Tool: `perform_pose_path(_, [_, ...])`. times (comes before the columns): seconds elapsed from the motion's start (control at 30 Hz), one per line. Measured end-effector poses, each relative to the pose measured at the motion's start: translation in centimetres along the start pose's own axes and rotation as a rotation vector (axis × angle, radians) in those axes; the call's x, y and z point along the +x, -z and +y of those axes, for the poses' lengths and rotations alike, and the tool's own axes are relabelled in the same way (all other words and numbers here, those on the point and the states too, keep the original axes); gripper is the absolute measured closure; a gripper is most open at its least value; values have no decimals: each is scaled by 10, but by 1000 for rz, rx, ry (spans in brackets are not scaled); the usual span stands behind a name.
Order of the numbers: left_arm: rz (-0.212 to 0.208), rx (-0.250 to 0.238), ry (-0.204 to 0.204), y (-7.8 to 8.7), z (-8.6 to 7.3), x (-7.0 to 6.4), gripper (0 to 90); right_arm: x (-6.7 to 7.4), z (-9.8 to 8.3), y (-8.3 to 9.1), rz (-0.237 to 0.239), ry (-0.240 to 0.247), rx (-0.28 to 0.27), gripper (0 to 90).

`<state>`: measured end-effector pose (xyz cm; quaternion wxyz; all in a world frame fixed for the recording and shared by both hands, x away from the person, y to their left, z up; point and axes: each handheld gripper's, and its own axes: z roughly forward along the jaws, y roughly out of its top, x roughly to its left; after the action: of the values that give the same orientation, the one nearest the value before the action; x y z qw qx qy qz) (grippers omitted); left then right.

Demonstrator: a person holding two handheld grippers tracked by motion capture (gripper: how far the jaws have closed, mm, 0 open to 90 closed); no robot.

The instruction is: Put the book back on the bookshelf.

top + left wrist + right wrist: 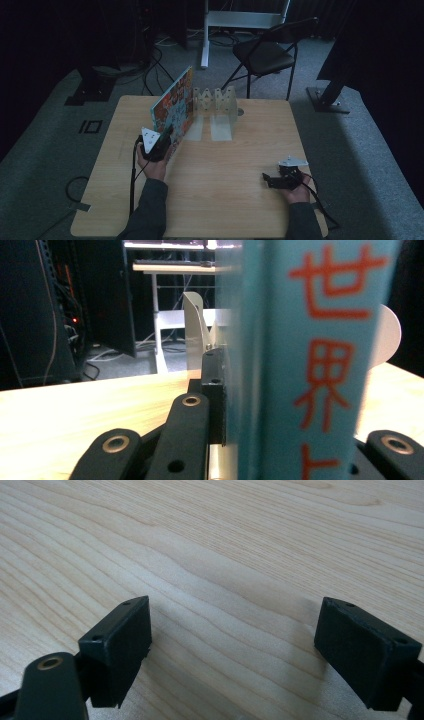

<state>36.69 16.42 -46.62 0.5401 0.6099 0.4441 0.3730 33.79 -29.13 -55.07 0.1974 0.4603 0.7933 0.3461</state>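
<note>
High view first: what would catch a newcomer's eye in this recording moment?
The colourful book stands out, propped up on edge at the table's far left, clamped in the left gripper; up close its teal spine carries red characters. Just right of it stands a pale metal book rack. The right gripper rests near the table's front right corner, jaws wide open over bare wood.

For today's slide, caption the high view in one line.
Left tool clamps a colourful book upright beside a white rack; right tool rests open on the table.
</note>
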Motion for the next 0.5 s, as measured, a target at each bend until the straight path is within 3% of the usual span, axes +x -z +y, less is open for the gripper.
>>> perform_pose_path(0.5, [31,0,-20,-9,1,0,811,0,0,0,1,-1,0,149])
